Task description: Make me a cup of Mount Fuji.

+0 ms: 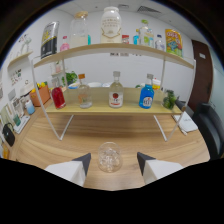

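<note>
Gripper (110, 161) seen low in the frame, fingers (82, 162) spread wide. A clear glass (109, 156) is set on the wooden counter (60, 145) at lower centre, between the fingers, with a gap at each side. Beyond it, mid-frame, a two-tier shelf (115, 109) is noted. On the lower tier: a red bottle (58, 96) left, a white-labelled bottle (116, 91) centre, a blue bottle (146, 95) right. Jars and boxes are ranged along the upper tier.
</note>
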Available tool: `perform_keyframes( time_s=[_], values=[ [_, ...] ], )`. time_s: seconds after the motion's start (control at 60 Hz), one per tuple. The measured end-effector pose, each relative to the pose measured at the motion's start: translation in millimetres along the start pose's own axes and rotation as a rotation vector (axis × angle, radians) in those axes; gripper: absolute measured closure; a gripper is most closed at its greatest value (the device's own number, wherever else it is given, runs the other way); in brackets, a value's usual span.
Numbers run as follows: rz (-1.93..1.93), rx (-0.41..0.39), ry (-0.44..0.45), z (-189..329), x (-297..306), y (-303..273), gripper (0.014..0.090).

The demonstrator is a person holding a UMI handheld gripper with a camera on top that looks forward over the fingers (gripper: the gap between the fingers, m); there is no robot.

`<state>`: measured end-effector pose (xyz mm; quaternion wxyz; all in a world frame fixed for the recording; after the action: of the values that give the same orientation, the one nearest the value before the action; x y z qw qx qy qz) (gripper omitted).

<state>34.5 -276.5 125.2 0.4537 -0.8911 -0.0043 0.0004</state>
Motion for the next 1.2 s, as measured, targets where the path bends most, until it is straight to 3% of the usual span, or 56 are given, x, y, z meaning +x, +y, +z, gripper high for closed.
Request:
perform_keyframes(
  time_s=[0.367,0.683,0.9,0.967,1.05,1.2],
  values=[
    [0.019,0.029,0.031,-44,-24,8,0.0190],
    [0.032,0.284,-0.007,-26,-80,-83,0.0185],
    [0.021,0.357,-0.003,33,-87,-143,0.0199],
    [0.007,0.361,0.012,53,-86,-153,0.0232],
    [0.001,0.348,0.010,79,-87,-157,0.0332],
    [0.007,0.329,0.023,106,-83,-151,0.0609]
  ],
)
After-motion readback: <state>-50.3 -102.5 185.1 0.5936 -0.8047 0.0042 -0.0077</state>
